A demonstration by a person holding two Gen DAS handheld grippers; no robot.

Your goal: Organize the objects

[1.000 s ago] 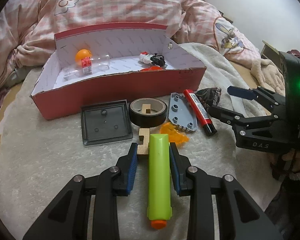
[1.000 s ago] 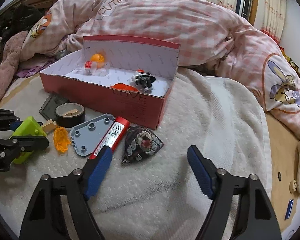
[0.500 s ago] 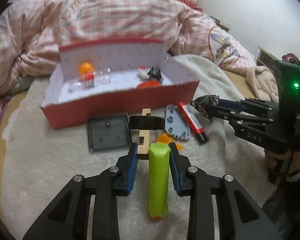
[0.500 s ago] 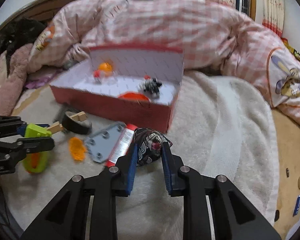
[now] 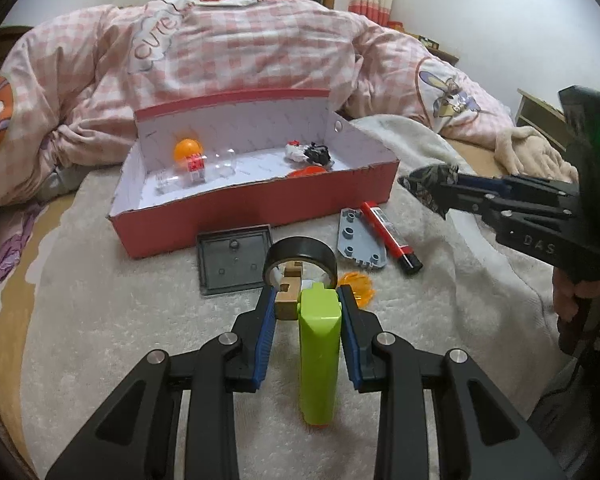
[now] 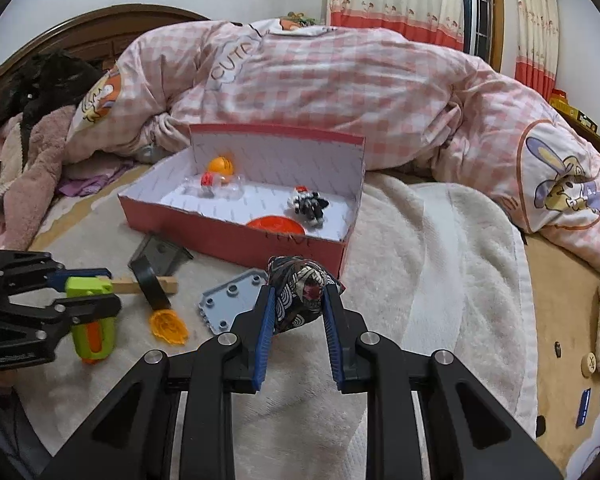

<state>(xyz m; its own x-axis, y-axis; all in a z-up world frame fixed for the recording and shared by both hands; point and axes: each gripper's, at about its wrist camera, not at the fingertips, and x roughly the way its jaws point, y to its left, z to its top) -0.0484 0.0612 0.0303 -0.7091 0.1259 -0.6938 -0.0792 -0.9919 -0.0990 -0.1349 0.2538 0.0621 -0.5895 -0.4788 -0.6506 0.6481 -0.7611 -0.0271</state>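
Observation:
My left gripper (image 5: pixel 307 300) is shut on a lime green toy (image 5: pixel 318 356) and a wooden block (image 5: pixel 287 298), held above the blanket; the black tape roll (image 5: pixel 302 258) hangs on the block. My right gripper (image 6: pixel 297 298) is shut on a dark patterned pouch (image 6: pixel 300 296), lifted in front of the red open box (image 6: pixel 236 236). The box (image 5: pixel 260 204) holds an orange ball (image 5: pixel 187 150), a clear tube (image 5: pixel 198 168), a small figure (image 5: pixel 310 152) and an orange disc (image 6: pixel 276 225). The right gripper with the pouch (image 5: pixel 432 180) shows in the left view.
On the white blanket lie a dark square lid (image 5: pixel 234 258), a grey studded plate (image 5: pixel 358 238), a red marker (image 5: pixel 390 238) and an orange plastic piece (image 5: pixel 358 286). A pink checked quilt (image 6: pixel 320 80) is piled behind the box. The bed edge is at right.
My right gripper closed on the pouch and lifted it toward the box. My left gripper rose with the green toy and wooden block, taking the tape roll up with them.

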